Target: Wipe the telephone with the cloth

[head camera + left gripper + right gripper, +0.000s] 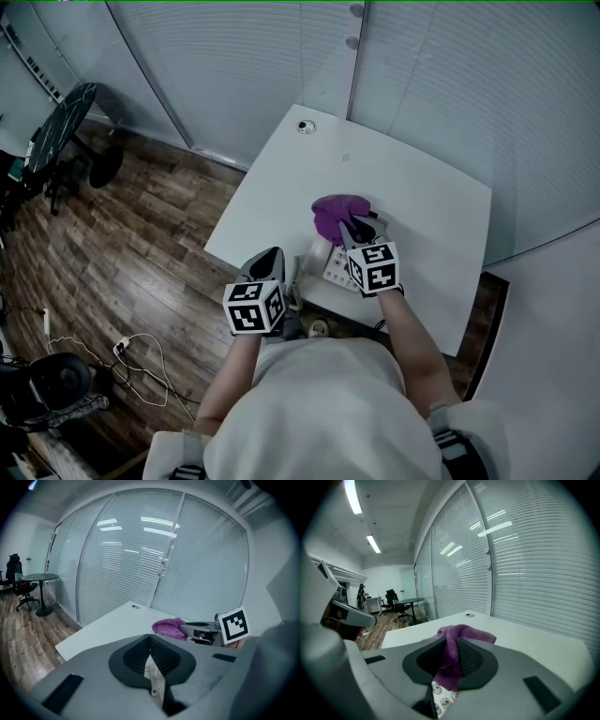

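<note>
Your right gripper [450, 654] view shows what the head view hides: its fingers [474, 660] are closed on the purple cloth [465, 632], with the telephone [439, 695] keypad just below them. Your left gripper [151, 660] view shows its fingers clamped on a pale coiled cord [153, 677]. The head view places the telephone at the near edge of the white worktop [427, 202], the cloth bunched just beyond it. A round table [59, 127] stands well apart on the wooden floor [159, 253], where cables [141, 354] lie.
</note>
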The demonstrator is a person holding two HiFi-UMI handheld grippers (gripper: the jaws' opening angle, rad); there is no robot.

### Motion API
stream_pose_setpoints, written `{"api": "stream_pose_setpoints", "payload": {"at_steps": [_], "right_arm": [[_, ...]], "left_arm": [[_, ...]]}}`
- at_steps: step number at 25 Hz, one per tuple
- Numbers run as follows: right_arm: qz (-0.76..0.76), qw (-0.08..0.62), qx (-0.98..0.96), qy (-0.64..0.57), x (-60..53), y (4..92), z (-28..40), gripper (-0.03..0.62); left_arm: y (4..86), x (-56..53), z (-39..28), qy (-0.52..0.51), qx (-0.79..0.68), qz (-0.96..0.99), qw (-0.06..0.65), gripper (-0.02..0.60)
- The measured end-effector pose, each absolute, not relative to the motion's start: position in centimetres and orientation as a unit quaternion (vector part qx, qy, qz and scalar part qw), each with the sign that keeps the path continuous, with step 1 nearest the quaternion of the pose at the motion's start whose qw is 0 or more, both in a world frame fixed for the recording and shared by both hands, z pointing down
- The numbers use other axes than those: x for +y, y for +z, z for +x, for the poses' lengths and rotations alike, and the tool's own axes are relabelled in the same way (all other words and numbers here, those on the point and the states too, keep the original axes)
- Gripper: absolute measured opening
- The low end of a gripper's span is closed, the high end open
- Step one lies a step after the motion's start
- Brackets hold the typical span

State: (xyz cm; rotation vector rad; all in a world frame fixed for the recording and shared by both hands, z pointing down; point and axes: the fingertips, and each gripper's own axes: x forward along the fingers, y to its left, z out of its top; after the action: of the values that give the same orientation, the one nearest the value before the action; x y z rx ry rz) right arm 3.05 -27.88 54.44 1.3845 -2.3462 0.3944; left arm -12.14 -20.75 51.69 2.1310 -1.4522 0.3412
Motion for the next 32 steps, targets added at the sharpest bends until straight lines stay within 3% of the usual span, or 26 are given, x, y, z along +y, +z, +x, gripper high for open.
{"api": "stream_pose_setpoints", "payload": {"at_steps": [32], "right_arm": [[0.423, 0.207, -0.87, 0.145, -22.3, 55.8, 0.1, 0.08]], "left_arm": [[52.7, -20.3, -10.8, 0.121, -0.544, 0.781, 0.281, 0.021]]}}
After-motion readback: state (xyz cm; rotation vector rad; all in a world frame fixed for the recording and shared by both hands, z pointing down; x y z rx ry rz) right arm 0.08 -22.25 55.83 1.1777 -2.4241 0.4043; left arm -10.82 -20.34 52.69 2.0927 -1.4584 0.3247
